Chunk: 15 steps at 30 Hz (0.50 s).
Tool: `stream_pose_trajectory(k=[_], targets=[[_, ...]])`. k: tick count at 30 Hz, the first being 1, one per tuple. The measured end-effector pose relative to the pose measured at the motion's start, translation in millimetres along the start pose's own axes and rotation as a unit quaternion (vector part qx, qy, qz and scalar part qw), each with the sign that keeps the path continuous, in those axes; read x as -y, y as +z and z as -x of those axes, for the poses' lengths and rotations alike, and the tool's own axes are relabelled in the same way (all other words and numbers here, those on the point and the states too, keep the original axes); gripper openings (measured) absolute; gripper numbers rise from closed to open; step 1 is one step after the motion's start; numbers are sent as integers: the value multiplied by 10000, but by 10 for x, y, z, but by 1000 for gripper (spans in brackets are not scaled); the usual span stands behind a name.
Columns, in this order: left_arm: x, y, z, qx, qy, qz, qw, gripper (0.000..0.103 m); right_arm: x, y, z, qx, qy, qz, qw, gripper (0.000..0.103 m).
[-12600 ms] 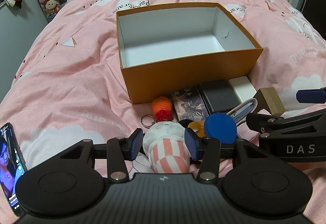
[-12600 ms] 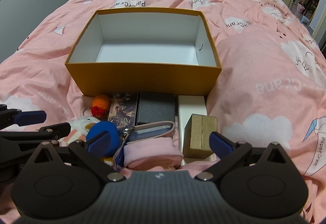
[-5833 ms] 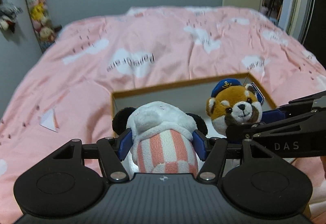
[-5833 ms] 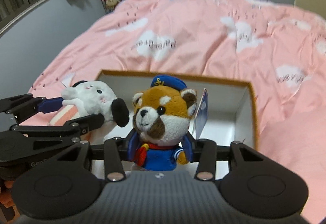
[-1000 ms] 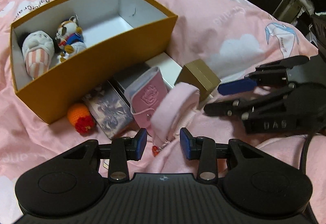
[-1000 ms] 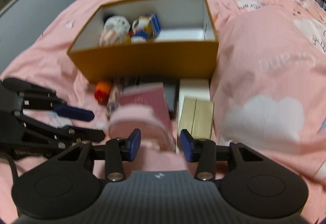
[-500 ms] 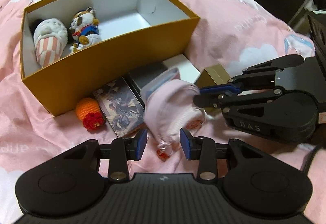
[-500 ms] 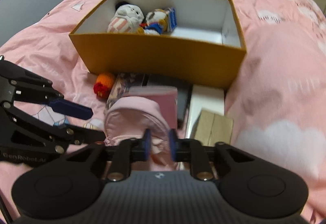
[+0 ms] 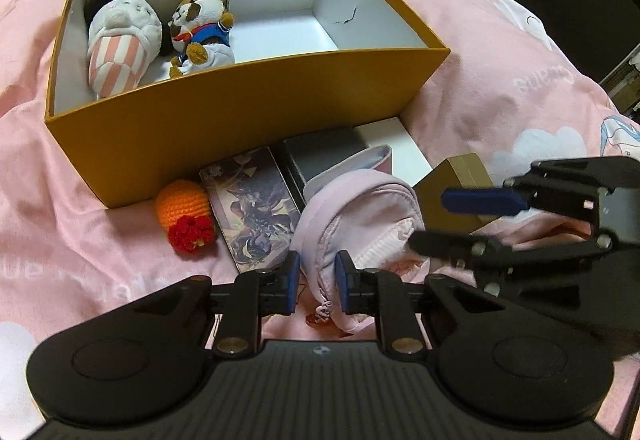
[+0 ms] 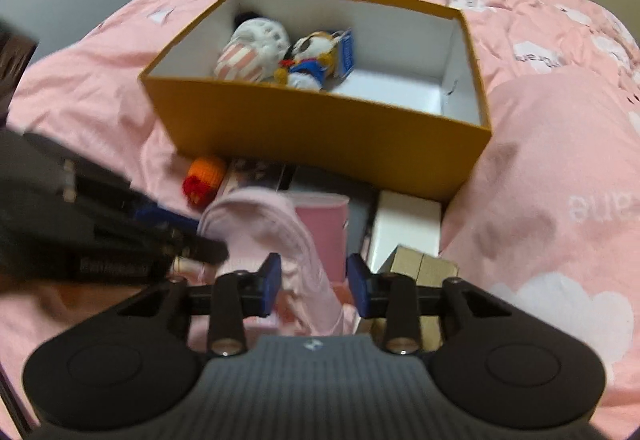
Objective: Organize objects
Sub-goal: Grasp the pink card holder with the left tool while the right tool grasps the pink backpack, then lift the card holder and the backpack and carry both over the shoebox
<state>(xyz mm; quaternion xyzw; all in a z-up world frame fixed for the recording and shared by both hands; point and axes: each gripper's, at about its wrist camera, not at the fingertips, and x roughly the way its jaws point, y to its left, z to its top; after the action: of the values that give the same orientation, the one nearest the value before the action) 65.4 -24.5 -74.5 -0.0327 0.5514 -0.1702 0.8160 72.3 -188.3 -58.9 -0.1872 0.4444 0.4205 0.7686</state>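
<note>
A pink pouch (image 9: 352, 215) lies on the bed in front of the orange box (image 9: 240, 111). My left gripper (image 9: 317, 282) is closing, and its pads pinch the pouch's near end. My right gripper (image 10: 315, 286) is opening; the pouch (image 10: 280, 236) still passes between its pads with a gap on the right side. In the left wrist view the right gripper (image 9: 430, 220) reaches in from the right beside the pouch. Inside the box lie a striped white plush (image 9: 120, 43) and a red panda plush (image 9: 200, 27).
In front of the box wall lie an orange crochet ball (image 9: 184, 207), an illustrated card box (image 9: 248, 207), a dark grey box (image 9: 324, 151), a white box (image 9: 396, 143) and a tan box (image 9: 468, 171). A pink card holder (image 10: 320, 224) sits behind the pouch. Pink bedding surrounds everything.
The left jaws have narrowed onto the pouch's near end. The right jaws, shut on the pouch half a second ago, have spread apart. The left gripper has come lower and closer.
</note>
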Motion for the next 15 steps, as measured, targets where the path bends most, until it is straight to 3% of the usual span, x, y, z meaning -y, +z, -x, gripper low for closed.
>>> stream_pose_trajectory(k=[5, 11, 15], targets=[[56, -17, 15, -73, 106, -178, 9998, 22, -88, -6, -157, -208, 50, 275, 9994, 46], [40, -17, 18, -187, 109, -104, 9997, 22, -142, 5, -282, -308, 84, 492, 9983, 44], [62, -14, 119, 53, 107, -166, 9998, 22, -129, -6, -273, -189, 104, 459, 9987, 43]])
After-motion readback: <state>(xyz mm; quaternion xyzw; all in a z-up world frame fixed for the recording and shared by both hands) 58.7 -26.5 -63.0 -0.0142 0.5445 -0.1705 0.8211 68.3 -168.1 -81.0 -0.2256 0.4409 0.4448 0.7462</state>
